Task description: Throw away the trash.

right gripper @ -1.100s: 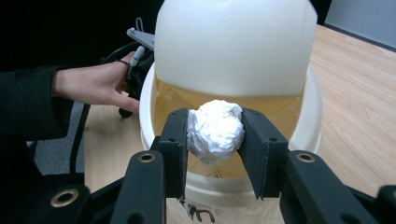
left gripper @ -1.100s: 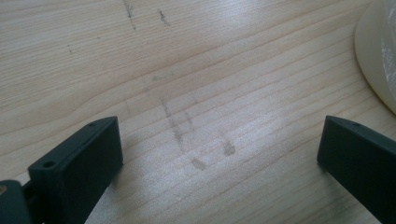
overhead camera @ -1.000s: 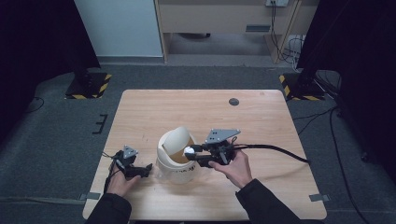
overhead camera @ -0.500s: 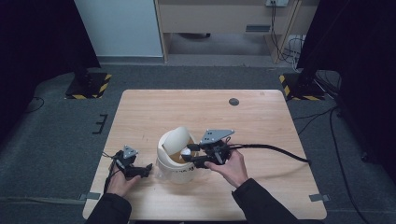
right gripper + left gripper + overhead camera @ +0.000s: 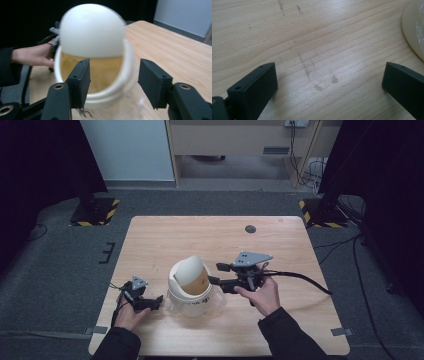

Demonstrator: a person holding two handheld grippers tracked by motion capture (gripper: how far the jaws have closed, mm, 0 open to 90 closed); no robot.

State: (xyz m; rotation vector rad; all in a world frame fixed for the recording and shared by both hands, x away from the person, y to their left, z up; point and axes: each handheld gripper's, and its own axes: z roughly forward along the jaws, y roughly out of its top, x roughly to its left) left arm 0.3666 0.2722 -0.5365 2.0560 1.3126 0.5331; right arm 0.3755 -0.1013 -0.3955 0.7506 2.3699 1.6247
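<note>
Since the earlier high view, the right gripper [image 5: 214, 281] has drawn back a little toward the right of the frame, away from the opening of the small white plastic bin with a domed swing lid [image 5: 191, 287], and its jaws have just been opening; nothing lies between them. A second ago they sat inside the opening, at the lid; at this moment their tips stand just beside the bin's right side, apart and empty. The lid, swung back on its hinge, stands tilted, so the brownish inside of the bin shows below it. The left gripper [image 5: 159, 298] has stayed where it was.

From above, the bin stands upright on the pale wooden table [image 5: 200, 237], in the lower middle of the frame, between the two grippers. The left gripper rests low at the lower left, held by the left hand [image 5: 127, 316], just beside the bin's base. The right hand [image 5: 262, 295] holds its gripper level, right of the bin.

Seen from the left gripper view, the jaws stand wide apart over bare wood, with the bin's edge [image 5: 413, 32] at the upper right.

Seen from the right gripper view, the bin [image 5: 92, 32] sits blurred beyond the open jaws, its lid perhaps mid-swing.
</note>
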